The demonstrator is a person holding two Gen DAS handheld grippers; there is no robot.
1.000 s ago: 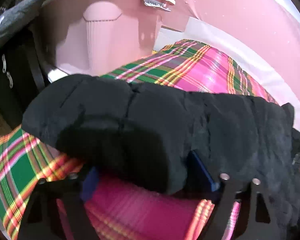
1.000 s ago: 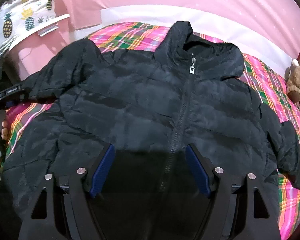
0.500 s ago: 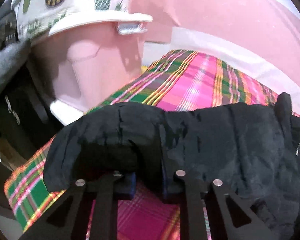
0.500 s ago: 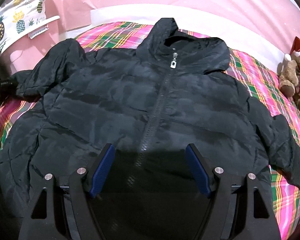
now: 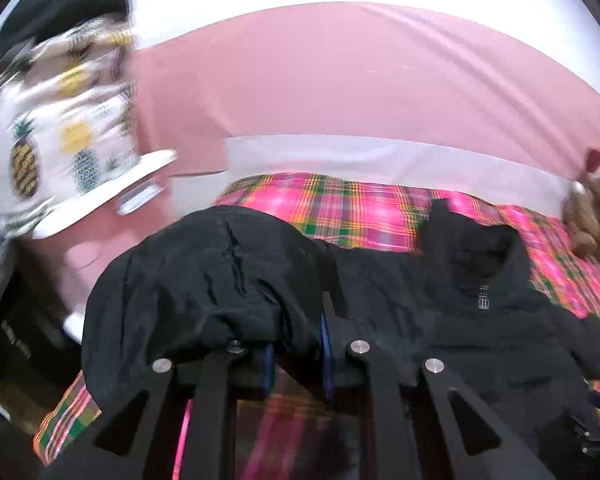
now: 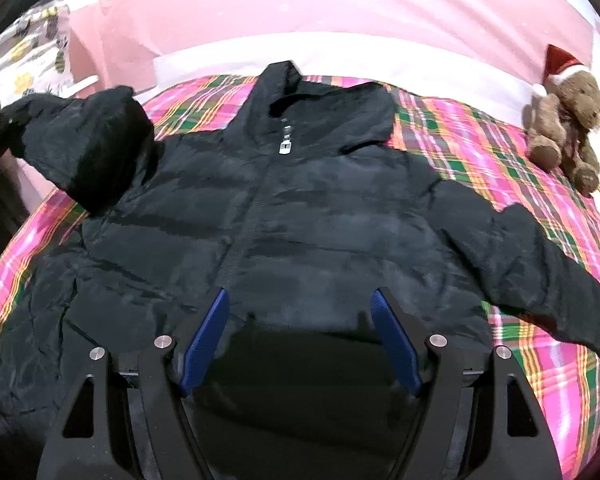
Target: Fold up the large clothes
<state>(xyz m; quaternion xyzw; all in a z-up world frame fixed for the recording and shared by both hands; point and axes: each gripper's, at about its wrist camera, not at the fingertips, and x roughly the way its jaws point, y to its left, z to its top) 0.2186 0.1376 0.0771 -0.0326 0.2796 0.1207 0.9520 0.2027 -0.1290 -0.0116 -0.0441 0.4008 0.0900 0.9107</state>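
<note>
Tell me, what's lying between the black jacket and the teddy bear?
Only bare plaid blanket lies between the jacket and the teddy bear, as the right wrist view shows.

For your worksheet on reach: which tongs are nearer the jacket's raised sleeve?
Left. The left tongs clamp the raised sleeve; the right tongs hover open over the jacket hem, apart from it.

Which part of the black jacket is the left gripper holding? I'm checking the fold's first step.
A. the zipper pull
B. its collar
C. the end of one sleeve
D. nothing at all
C: the left gripper is shut on the sleeve, lifted off the plaid blanket; the right gripper hangs open.
</note>
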